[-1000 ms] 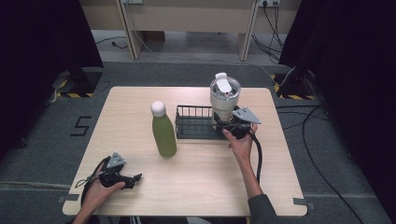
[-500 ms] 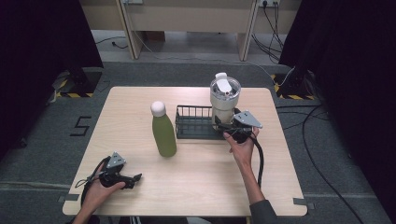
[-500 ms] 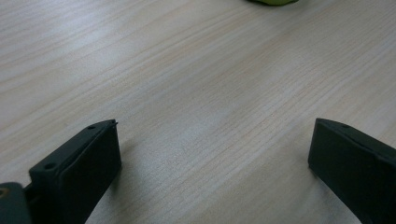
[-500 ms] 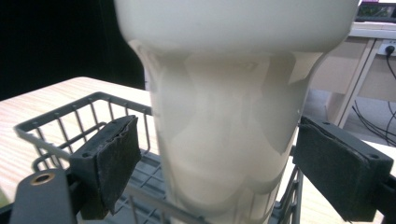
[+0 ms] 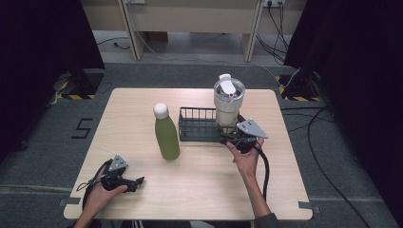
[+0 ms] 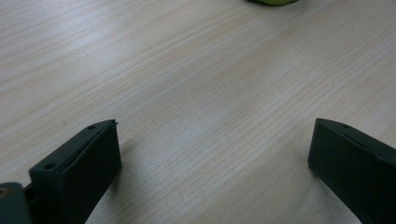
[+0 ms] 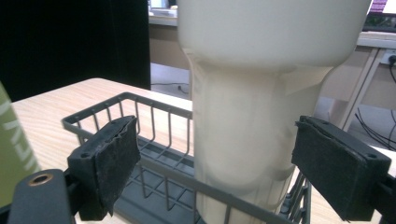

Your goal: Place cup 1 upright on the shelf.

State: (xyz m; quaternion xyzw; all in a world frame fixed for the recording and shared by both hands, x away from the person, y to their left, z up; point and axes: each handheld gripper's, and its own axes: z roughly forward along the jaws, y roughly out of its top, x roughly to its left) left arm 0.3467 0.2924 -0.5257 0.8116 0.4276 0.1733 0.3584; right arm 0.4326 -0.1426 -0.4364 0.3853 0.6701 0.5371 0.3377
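A cream tumbler with a clear lid stands in the right end of a black wire basket at the table's middle. My right gripper sits at the basket's front right corner. Its jaws are open to either side of the tumbler's base and do not touch it; the basket rim runs across just ahead of them. A green bottle with a white cap stands upright left of the basket. My left gripper rests open on the table near the front left, with bare wood between its jaws.
The wooden table has free room across its front and left. The green bottle's base lies well beyond my left gripper. Desk legs and cables sit on the floor behind the table. Dark curtains hang at both sides.
My right gripper has shifted slightly toward the table's front beside the tumbler. The left gripper, bottle, basket and tumbler have stayed put.
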